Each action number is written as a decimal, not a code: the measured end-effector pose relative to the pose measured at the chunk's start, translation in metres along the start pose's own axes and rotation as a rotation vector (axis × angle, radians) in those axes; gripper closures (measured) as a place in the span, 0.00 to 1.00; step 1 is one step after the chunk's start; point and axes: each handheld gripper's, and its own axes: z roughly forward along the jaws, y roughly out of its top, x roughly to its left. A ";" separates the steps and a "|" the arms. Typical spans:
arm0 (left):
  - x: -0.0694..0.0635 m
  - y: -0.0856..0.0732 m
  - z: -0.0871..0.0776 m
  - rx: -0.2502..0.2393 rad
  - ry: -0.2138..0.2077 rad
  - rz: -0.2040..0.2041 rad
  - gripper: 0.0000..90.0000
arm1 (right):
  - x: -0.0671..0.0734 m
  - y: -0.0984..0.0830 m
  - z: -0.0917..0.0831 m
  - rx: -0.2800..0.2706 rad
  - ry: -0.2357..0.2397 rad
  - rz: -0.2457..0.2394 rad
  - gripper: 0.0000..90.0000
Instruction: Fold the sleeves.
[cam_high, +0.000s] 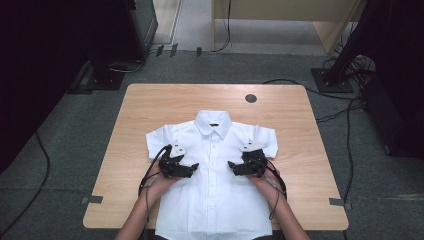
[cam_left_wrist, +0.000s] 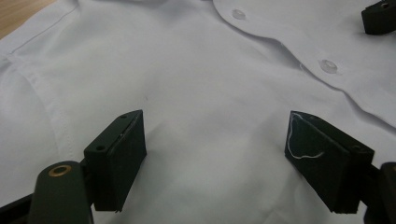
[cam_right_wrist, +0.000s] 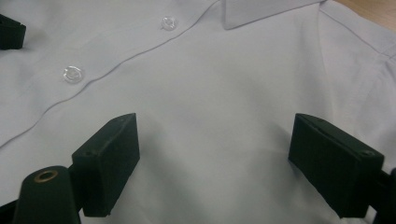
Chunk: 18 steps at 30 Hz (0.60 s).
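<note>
A white short-sleeved shirt (cam_high: 212, 150) lies flat and buttoned on the wooden table (cam_high: 150, 105), collar toward the far side, hem hanging over the near edge. My left gripper (cam_high: 192, 167) hovers over the shirt's left chest panel, pointing toward the button placket, jaws open with only cloth (cam_left_wrist: 210, 93) beneath them. My right gripper (cam_high: 232, 167) mirrors it over the right chest panel, also open over plain fabric (cam_right_wrist: 224, 93). Two buttons (cam_left_wrist: 328, 66) (cam_right_wrist: 73, 74) show along the placket. The other gripper's tip (cam_left_wrist: 380, 16) shows at the corner of the left gripper view.
A round cable hole (cam_high: 251, 98) sits in the table's far right part. Bare wood runs along the left, right and far sides of the shirt. Cables (cam_high: 345, 120) and stand bases (cam_high: 102, 77) lie on the grey floor around the table.
</note>
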 end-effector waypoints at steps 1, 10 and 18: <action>-0.003 -0.002 -0.002 -0.002 -0.002 0.003 0.23 | 0.002 -0.002 -0.002 0.000 0.001 0.000 0.18; -0.010 -0.005 -0.008 0.011 -0.026 0.023 0.22 | 0.008 -0.009 -0.010 0.005 0.035 -0.028 0.19; 0.005 0.016 0.004 -0.015 0.007 0.026 0.22 | -0.008 0.008 -0.005 -0.019 -0.001 0.014 0.22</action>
